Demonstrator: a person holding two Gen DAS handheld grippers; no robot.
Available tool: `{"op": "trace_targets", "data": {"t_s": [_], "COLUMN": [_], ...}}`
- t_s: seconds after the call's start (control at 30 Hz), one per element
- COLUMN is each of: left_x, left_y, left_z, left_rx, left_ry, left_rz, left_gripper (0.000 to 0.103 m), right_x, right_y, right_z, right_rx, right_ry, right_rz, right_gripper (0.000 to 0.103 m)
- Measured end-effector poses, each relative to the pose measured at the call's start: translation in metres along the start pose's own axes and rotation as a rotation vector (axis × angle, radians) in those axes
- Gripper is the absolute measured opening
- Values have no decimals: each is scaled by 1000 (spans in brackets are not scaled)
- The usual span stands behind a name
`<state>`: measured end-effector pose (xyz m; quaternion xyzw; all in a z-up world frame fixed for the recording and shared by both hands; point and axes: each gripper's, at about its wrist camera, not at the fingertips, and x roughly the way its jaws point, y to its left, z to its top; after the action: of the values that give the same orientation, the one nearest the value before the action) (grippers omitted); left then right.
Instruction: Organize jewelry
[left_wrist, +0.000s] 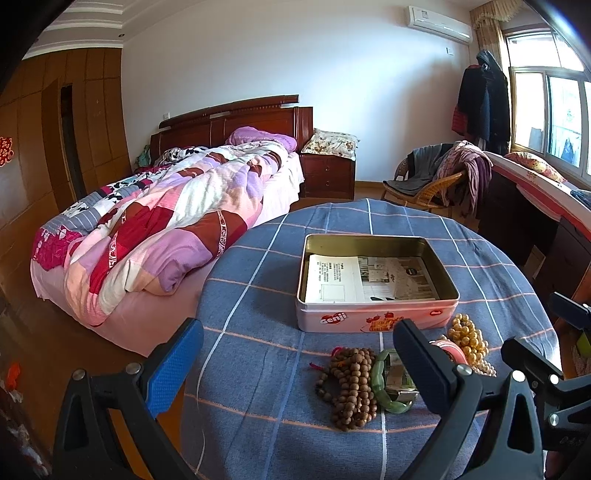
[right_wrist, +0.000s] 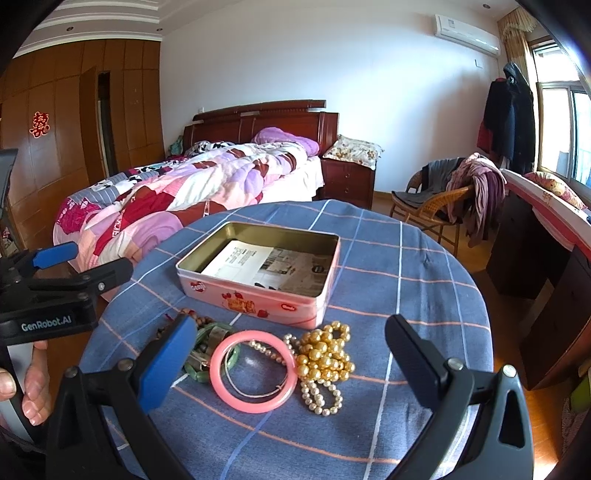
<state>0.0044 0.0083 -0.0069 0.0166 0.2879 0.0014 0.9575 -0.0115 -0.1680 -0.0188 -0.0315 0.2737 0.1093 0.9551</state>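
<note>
Behind left claw (left_wrist: 291, 365), half-hidden pink bangle (left_wrist: 453, 349)

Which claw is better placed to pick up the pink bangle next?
Probably the right claw: it is open with the pink bangle between its fingers. The left claw, also open, faces the brown bead strand.

Home bedroom (bed (left_wrist: 155, 221), wardrobe (left_wrist: 48, 155))

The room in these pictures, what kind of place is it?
Most likely a home bedroom: a bed with a patchwork quilt, a wooden nightstand, and clothes over a wicker chair.
</note>
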Motion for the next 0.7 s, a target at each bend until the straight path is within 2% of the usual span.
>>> {"op": "trace_targets", "data": {"t_s": [0.23, 0.43, 0.7], "left_x": [1, 9, 21], "left_y": [0, -3, -14], "left_z": [-1, -8, -20], "left_rx": [2, 48, 57], "left_ry": [0, 15, 60], "left_rz": [2, 42, -46], "left_gripper": [102, 102, 99], "right_x": [5, 12, 23], "right_y": [-4, -15, -41], "right_z": [-2, -6, -22], "right_rx": [6, 8, 9], "right_ry": [24, 52, 109], "right_rz": [5, -8, -44], "right_gripper": [103, 97, 87]}}
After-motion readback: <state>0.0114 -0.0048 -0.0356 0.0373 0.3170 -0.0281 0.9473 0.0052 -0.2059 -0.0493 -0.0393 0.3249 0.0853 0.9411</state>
